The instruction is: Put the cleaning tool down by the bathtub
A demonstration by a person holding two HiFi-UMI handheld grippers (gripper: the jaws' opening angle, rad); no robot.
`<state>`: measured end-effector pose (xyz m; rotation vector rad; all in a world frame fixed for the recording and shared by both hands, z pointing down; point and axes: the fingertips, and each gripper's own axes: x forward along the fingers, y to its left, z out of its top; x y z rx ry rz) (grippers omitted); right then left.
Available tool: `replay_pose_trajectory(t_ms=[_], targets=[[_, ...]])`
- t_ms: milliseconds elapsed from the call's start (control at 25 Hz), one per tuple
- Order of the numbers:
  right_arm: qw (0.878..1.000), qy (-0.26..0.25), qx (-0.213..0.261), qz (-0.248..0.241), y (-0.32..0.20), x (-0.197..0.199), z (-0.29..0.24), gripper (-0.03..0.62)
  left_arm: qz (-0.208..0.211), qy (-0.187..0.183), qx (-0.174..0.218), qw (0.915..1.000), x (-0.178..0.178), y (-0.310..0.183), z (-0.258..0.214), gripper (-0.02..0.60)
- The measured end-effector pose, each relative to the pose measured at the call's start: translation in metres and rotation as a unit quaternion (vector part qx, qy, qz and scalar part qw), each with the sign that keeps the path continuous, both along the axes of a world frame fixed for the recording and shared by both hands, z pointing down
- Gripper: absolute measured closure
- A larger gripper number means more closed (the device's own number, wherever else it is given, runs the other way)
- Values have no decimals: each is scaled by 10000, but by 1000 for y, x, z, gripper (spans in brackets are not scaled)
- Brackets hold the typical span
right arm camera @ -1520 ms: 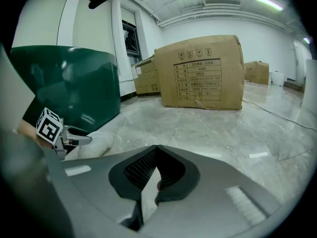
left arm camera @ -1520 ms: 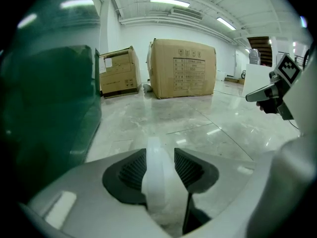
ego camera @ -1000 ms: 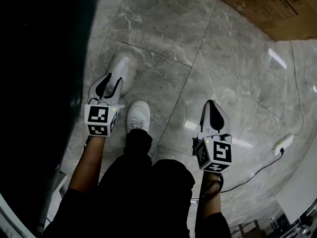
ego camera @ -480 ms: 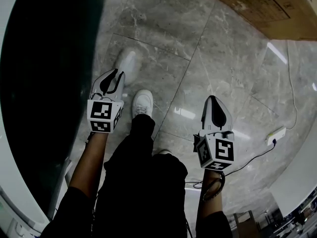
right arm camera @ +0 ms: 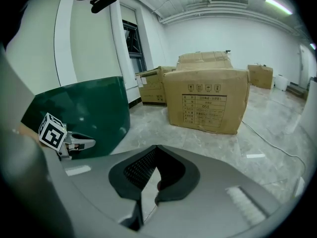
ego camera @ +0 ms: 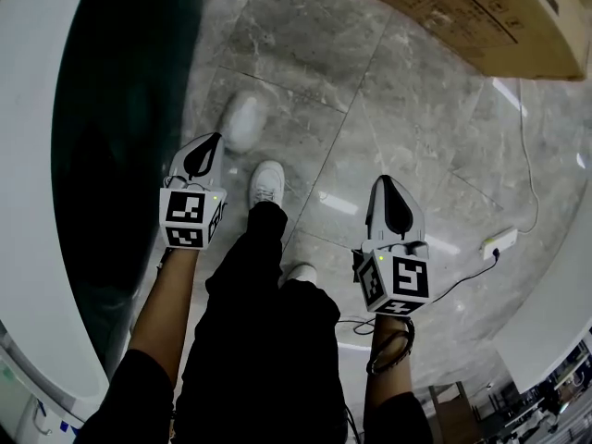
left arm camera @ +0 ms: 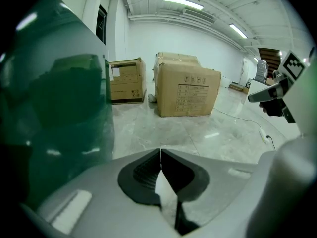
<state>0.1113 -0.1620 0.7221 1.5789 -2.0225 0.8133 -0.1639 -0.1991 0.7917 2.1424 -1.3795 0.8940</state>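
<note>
Both grippers empty. Left gripper (ego camera: 207, 148) has its jaws pressed together with nothing between them, and its own view (left arm camera: 161, 155) shows only floor past the pads. Right gripper (ego camera: 387, 185) is the same, jaws closed on nothing (right arm camera: 156, 150). The cleaning tool is not visible in any of the 3 views, so I can't say where it lies. The dark green bathtub (ego camera: 111, 155) is just to the left of the left gripper. Cardboard box (ego camera: 481, 17) is well ahead of both, and a power strip (ego camera: 499, 240) with its cable is right of the right gripper. The person's shoe (ego camera: 266, 181) is between the 2 grippers. My guess is that the put-down is done or not started. If it's still pending, grip the tool firmly, lower it to the floor beside the tub wall on the left side, and stay clear of the feet and cable
</note>
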Motion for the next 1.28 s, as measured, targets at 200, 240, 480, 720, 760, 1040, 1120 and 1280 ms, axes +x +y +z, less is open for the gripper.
replay_pose_trajectory(t_ms=[200, 240, 480, 720, 760, 1040, 1120, 1280], targets=[[10000, -36, 21, -19, -14, -2, -43, 580, 104, 26, -62, 9999, 8, -6, -38, 580], [10000, -39, 28, -31, -15, -3, -52, 580, 133, 22, -69, 9999, 10, -6, -46, 580], [10000, -24, 49, -4, -14, -1, -101, 580, 267, 19, -153, 9995, 23, -1, -92, 581], [9999, -1, 116, -16, -16, -2, -148, 580, 306, 16, -26, 9995, 31, -4, -141, 581], [9999, -8, 124, -11, -17, -1, -156, 580, 310, 19, 17, 9995, 32, -5, -152, 581], [9994, -55, 337, 13, -23, -8, -215, 580, 334, 87, 227, 9991, 36, -6, -215, 581], [9991, -66, 413, 27, -23, -9, -232, 580, 316, 87, 306, 9990, 35, -5, -234, 581], [9983, -53, 575, 10, -27, -13, -263, 580, 249, 171, 380, 9988, 32, -1, -266, 581]])
